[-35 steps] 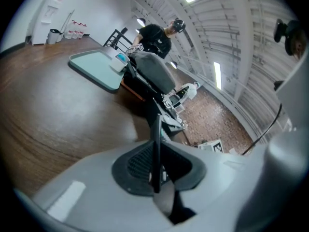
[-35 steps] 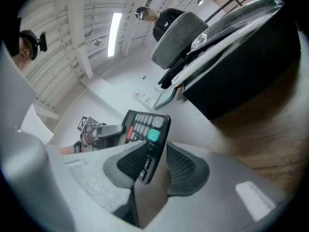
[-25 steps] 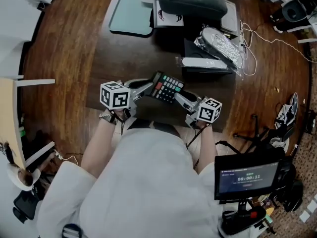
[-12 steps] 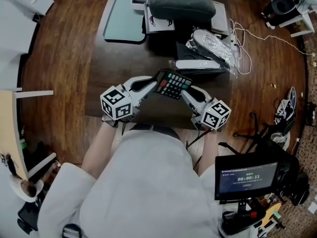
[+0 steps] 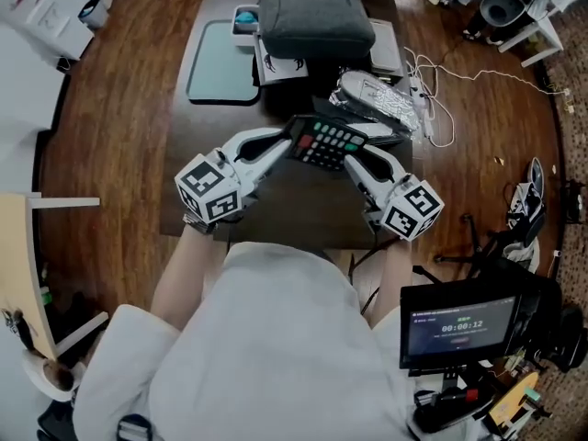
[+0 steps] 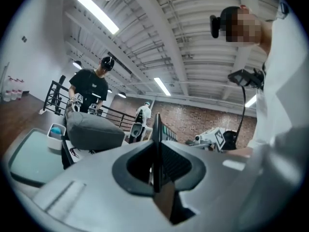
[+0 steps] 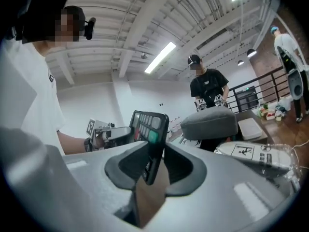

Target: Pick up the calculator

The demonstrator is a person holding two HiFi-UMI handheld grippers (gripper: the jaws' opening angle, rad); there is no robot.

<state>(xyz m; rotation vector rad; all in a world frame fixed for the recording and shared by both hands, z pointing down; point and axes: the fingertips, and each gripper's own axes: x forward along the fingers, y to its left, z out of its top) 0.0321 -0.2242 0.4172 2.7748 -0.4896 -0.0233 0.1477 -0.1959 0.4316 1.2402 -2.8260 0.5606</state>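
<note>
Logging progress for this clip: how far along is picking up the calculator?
Done: the calculator is gripped from both sides, with the left gripper and right gripper each shut on an edge. The right's jaws have just been closing on it. In hand: it appears raised clear of the dark table. Left: little, probably only holding it steady.

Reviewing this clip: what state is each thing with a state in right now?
calculator: held in the air, tilted, gripped at both ends
left tongs: shut on the calculator's edge
right tongs: jaws have just been closing, now shut on the calculator
monitor: on, timer showing
</note>
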